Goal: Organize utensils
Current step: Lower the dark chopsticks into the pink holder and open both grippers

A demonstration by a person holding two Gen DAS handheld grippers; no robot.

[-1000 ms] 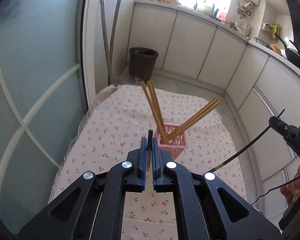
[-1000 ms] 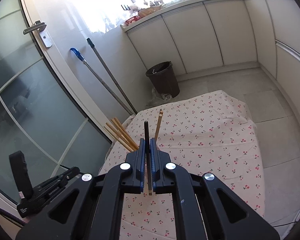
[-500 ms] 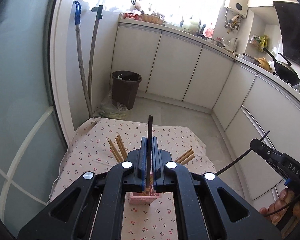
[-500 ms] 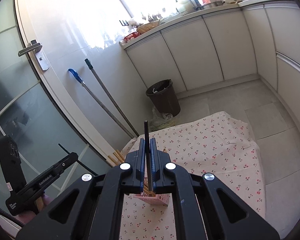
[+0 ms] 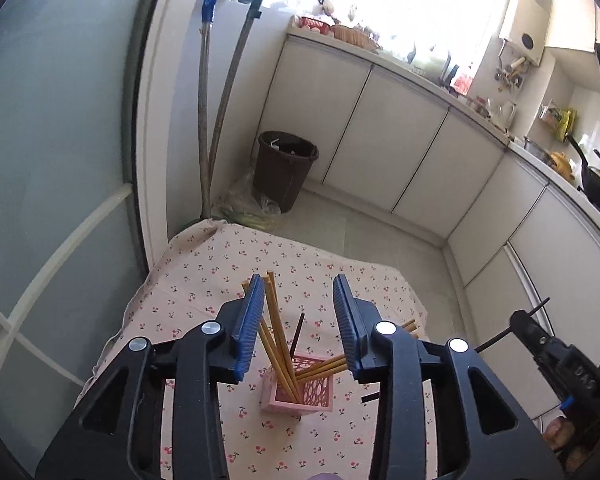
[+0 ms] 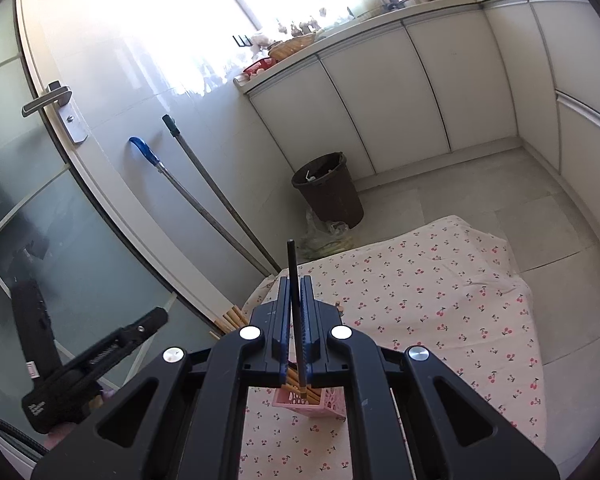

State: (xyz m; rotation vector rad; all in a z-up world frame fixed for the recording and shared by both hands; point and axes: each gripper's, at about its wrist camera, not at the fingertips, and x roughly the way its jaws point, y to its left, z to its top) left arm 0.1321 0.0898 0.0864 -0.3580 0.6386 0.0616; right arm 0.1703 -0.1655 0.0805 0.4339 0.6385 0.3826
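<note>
Below, dark chopstick [image 5: 297,336] drops between opening left hand-held gripper [image 5: 300,320] jaws.

Sunlit kitchen, white cabinets [image 5: 400,128]

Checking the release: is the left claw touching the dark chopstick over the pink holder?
Apart. Left wrist view: left claw stands open, dark chopstick free between its pads.

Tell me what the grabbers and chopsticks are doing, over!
Left gripper open, jaws just opened, nothing between the pads. Right gripper shut on dark chopstick. Pink holder below, full of wooden chopsticks. Nothing blocking.
</note>
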